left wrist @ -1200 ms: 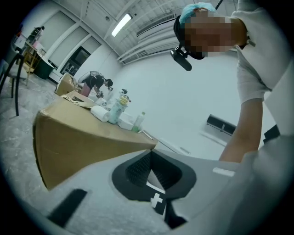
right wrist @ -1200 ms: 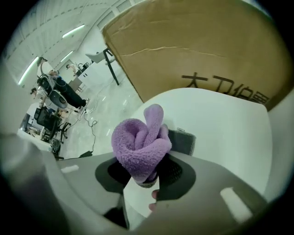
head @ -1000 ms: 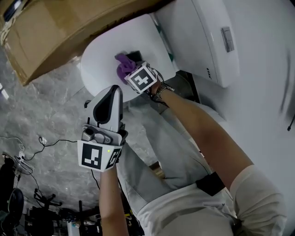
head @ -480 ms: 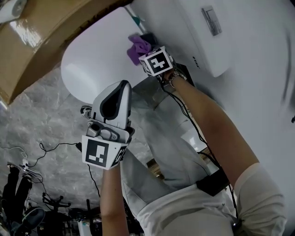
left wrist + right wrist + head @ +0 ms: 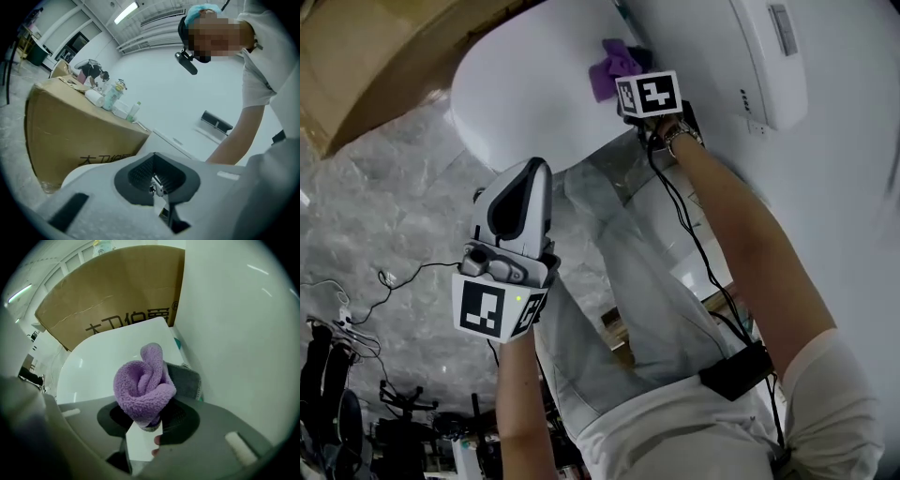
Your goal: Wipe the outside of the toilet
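Purple cloth at the back of the toilet lid

My right arm stretched forward, its gripper (image 5: 625, 82) pinching the cloth (image 5: 607, 67) at the toilet (image 5: 520, 89) lid's rear, beside the tank (image 5: 712, 47). My left gripper (image 5: 517, 199), jaws pressed together on nothing, hung lower.

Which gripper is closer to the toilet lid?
Right. The right gripper holds a purple cloth against the toilet lid, back by the tank; the left gripper hangs off the lid's front edge, holding nothing.
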`<state>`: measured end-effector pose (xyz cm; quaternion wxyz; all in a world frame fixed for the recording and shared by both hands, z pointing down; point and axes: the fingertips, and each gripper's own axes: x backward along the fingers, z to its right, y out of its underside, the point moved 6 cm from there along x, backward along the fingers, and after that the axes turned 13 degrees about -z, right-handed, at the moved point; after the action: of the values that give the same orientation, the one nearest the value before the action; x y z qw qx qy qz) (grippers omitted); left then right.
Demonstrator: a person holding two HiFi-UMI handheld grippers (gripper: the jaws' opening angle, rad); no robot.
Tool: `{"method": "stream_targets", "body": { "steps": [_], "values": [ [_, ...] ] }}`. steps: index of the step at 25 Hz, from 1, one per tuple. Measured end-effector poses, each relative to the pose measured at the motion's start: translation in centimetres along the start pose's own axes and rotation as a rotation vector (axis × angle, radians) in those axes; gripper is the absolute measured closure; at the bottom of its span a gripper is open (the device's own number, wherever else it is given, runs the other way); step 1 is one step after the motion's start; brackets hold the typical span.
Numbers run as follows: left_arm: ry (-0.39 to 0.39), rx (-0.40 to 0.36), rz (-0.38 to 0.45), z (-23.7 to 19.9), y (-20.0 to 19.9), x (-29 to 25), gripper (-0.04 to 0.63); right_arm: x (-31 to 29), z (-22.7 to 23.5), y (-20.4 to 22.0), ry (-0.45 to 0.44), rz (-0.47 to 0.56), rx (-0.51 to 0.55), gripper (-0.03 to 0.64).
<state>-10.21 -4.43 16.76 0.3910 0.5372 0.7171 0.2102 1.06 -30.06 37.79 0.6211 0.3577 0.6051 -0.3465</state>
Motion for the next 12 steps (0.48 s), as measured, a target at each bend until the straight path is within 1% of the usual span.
{"method": "stream_targets", "body": {
  "steps": [2,7,12],
  "values": [
    [-0.021,0.006,0.003,-1.7,0.1,2.3,0.591,-0.1,-1.9,0.2,-0.007,0.002,-0.012,0.486],
    [-0.063,0.017,0.025,-4.4,0.4,7.0,0.591,-0.9,-7.9,0.9,-0.027,-0.003,0.018,0.486],
    [-0.065,0.017,0.037,-5.8,0.4,10.4,0.591,-1.5,-12.9,1.5,-0.037,-0.011,0.039,0.486]
  ]
}}
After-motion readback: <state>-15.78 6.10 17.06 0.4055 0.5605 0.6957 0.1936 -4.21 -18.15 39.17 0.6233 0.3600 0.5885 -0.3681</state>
